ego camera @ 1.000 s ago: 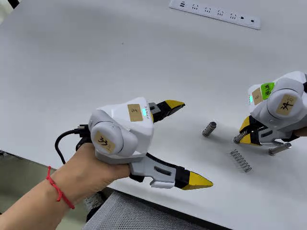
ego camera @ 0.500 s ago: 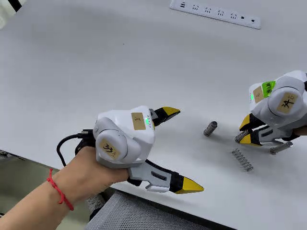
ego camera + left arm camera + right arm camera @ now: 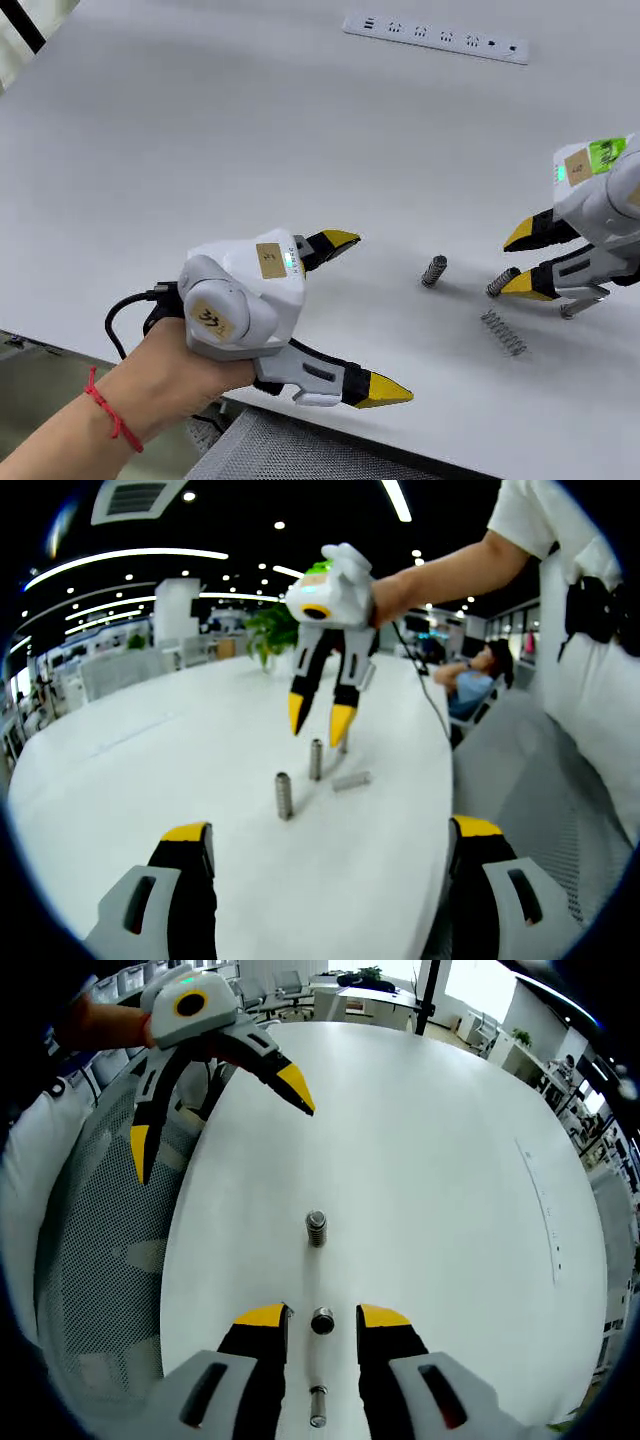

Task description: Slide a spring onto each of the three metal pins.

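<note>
Two pins stand on the white table, each wearing a spring: one near the middle, the other to its right. A loose spring lies flat in front of them. A bare pin sits under my right gripper. That right gripper is open, its jaws apart on either side of the second pin without touching it. The left gripper is wide open and holds nothing, left of the pins.
A white power strip lies at the far side of the table. The table's front edge runs just below the left gripper, with a grey mesh seat beneath it. A cable trails from the left gripper.
My right gripper has opened and lifted off the spring-covered pin that it was shut around. The left gripper has stayed open and drifted a little left.
</note>
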`<state>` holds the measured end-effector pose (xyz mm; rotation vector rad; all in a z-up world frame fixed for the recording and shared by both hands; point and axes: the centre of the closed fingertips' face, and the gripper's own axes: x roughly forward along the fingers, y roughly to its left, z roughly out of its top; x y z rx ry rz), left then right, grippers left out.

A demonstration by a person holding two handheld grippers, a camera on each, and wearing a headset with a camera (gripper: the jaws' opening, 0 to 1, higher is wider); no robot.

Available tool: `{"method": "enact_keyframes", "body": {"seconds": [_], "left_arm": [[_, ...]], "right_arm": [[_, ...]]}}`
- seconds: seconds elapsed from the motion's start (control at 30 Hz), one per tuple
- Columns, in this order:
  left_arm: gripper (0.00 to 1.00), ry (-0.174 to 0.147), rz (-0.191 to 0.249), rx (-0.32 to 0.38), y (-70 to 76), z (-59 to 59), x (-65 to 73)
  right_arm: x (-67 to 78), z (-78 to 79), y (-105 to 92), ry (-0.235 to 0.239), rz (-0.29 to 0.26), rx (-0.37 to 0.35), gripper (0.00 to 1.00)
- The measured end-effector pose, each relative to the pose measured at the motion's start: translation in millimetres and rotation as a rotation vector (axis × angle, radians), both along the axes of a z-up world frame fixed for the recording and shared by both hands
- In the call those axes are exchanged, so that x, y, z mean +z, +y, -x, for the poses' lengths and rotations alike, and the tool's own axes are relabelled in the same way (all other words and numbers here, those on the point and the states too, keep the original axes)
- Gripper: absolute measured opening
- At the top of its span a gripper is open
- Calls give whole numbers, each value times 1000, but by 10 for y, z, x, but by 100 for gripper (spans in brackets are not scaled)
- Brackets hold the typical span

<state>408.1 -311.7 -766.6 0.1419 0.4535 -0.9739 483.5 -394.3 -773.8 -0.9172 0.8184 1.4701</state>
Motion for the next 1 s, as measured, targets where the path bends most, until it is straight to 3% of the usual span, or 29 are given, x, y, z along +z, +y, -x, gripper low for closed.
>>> {"method": "enact_keyframes", "body": {"seconds": [0.23, 0.4, 0.77, 1.0], "left_arm": [[98, -4, -26, -2, -2, 45, 42], [96, -7, -48, -11, -35, 91, 77], [89, -21, -102, -40, -121, 142, 156], [79, -33, -140, -94, -329, 124, 238]], "right_arm": [[293, 26, -133, 16, -165, -104, 43], [494, 101, -283, 23, -251, -159, 50], [584, 256, -688, 29, -372, -223, 71], [573, 322, -935, 40, -437, -262, 82]]}}
